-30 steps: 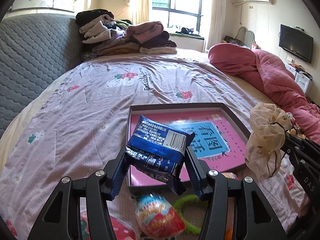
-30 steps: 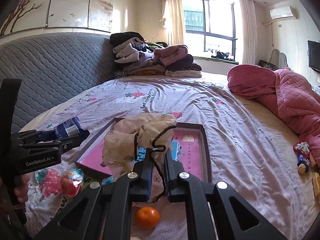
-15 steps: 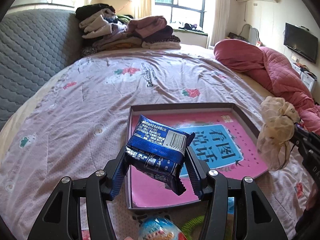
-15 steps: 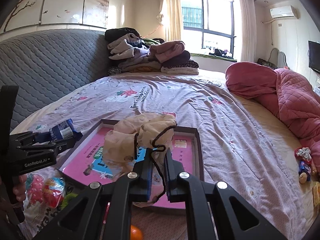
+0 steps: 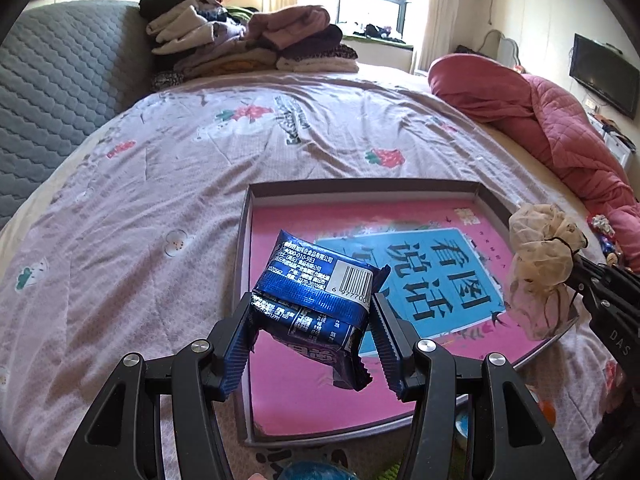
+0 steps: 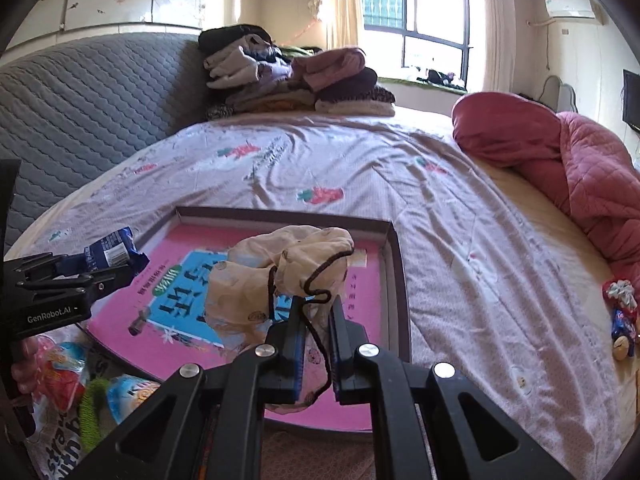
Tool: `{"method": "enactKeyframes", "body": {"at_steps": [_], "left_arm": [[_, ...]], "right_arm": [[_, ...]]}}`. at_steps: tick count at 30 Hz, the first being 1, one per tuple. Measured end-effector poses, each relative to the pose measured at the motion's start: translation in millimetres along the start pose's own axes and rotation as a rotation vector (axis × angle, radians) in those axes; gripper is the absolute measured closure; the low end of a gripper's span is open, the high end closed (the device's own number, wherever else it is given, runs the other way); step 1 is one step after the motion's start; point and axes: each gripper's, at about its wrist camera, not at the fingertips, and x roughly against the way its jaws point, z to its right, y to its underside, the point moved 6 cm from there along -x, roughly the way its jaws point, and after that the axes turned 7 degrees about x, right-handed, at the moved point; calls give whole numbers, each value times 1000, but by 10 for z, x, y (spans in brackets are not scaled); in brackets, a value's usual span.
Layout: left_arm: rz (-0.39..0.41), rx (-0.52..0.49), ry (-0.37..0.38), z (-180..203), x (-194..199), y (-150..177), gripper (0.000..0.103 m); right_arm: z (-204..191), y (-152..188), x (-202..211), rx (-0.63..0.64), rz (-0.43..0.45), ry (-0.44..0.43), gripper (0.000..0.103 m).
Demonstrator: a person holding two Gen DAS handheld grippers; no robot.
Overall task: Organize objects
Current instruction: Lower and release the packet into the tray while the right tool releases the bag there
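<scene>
My left gripper (image 5: 312, 308) is shut on a blue snack packet (image 5: 318, 294) with a barcode, held above the left part of a shallow box (image 5: 362, 186) with a pink and blue printed floor. In the right wrist view that packet (image 6: 110, 254) hangs over the box's left rim (image 6: 280, 214). My right gripper (image 6: 316, 308) is shut on a cream drawstring pouch (image 6: 276, 280), pinching its fabric and dark cord above the box's middle. The pouch (image 5: 540, 264) also shows at the right of the left wrist view, over the box's right edge.
The box lies on a bed with a lilac strawberry-print sheet (image 6: 360, 168). Folded clothes (image 5: 248, 40) are piled at the headboard, and a red quilt (image 5: 560, 120) is bunched on the right. Snack bags and a green item (image 6: 92, 400) lie near the front left; small toys (image 6: 622, 320) at right.
Both grippers have moved forward and down over the box with their loads still held. The box now fills more of both views; the orange and the snack bag have slid out below.
</scene>
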Motion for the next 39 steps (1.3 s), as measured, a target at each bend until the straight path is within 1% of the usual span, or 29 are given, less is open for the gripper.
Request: {"method": "enactKeyframes", "body": {"at_steps": [2,8,16,19,22,31,36,38,39], "left_arm": [[-19,4,8,5,-56,2,46],[-104,15,-18,-34,-228,62,46],[-149,4,-8,-29,-308,130,46],[-183,-3,3,-6,-343,182,46],[-196,-24,5,26,-356,210,46],[-228,-47,23,56,-374,252,45],[-250,-51,41,75,-369,268,43],[-260,-45,50,77,-363,267,42],[-265,-42,54,75,-360,266,42]], "right_arm": [[-12,27,-56,9,-16,3,92],[-53,108,-185,24,-60,1,92],[-57,170,-238,30,-91,4,92],[-58,197,-261,31,-104,11,92],[-55,211,-278,31,-113,13,92],[-32,204,-257,34,-129,22,92],[-5,184,-219,20,-130,25,87],[-5,189,-219,20,-139,25,80],[-1,195,-219,18,-144,30,78]]}}
